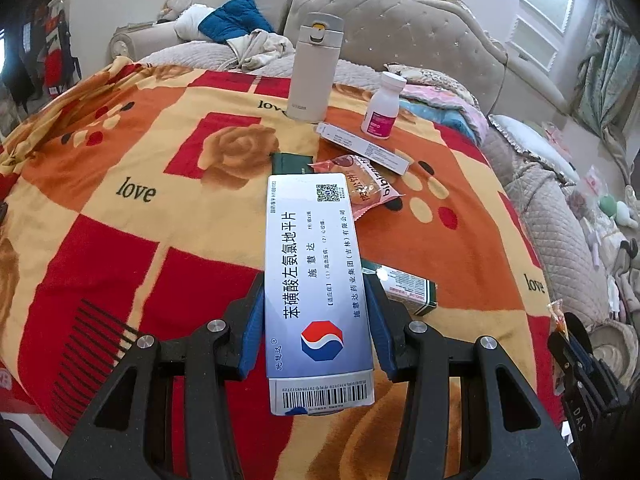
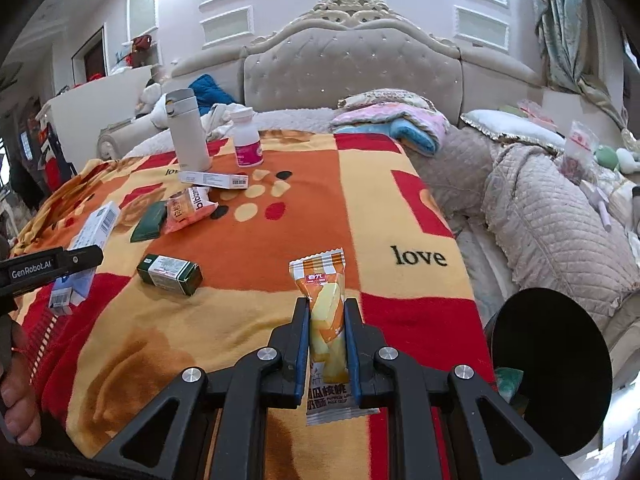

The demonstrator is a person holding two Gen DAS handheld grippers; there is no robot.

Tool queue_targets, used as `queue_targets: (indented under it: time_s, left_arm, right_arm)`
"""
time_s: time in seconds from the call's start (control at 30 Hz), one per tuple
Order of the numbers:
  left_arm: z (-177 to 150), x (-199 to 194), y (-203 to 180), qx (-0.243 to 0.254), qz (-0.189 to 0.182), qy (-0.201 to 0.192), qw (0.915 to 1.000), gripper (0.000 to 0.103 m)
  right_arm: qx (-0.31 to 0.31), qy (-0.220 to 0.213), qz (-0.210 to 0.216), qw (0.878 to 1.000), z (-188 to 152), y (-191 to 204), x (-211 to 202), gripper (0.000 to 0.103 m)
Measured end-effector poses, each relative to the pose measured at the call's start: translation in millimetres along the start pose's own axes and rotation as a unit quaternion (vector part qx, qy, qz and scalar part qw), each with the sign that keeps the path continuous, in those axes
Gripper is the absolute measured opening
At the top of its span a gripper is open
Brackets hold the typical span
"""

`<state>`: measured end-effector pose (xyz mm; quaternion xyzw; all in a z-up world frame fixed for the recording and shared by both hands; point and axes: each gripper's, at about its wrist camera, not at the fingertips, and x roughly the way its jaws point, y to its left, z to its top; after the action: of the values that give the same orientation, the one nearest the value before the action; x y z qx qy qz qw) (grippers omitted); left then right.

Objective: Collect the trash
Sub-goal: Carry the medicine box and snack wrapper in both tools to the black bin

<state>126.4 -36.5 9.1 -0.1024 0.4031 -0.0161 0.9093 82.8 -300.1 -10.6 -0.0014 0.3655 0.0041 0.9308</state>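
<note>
Progress: two pieces are in hand, neither yet dropped; no bin is plainly identifiable.
Left gripper [image 1: 316, 316]: clamped on the long blue-white medicine box [image 1: 316, 280], held lengthwise between the pads above the blanket [image 1: 120, 240].
Right gripper [image 2: 328, 340]: closed tight on the orange snack wrapper [image 2: 325, 320], upright between its fingers.
Left to collect: green box [image 2: 170, 274], pink snack packet [image 2: 188, 208], dark green packet [image 2: 150, 222], slim white box [image 2: 214, 179], mid-blanket towards its far edge.
Likely staying: thermos [image 2: 188, 132], pill bottle [image 2: 247, 140].

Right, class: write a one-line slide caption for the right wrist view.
Right gripper clamps an orange snack packet above the patterned blanket.
</note>
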Motion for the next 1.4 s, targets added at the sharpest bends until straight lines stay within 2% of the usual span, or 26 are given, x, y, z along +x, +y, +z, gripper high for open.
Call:
queue_targets:
  time_s: [1.4]
  left_arm:
    - [-0.8, 0.4, -5.9, 0.011, -0.004, -0.001, 0.9999, 0.045]
  right_arm:
    - [-0.002, -0.006, -0.016, 1.000, 1.8, -5.6, -4.9, 0.015]
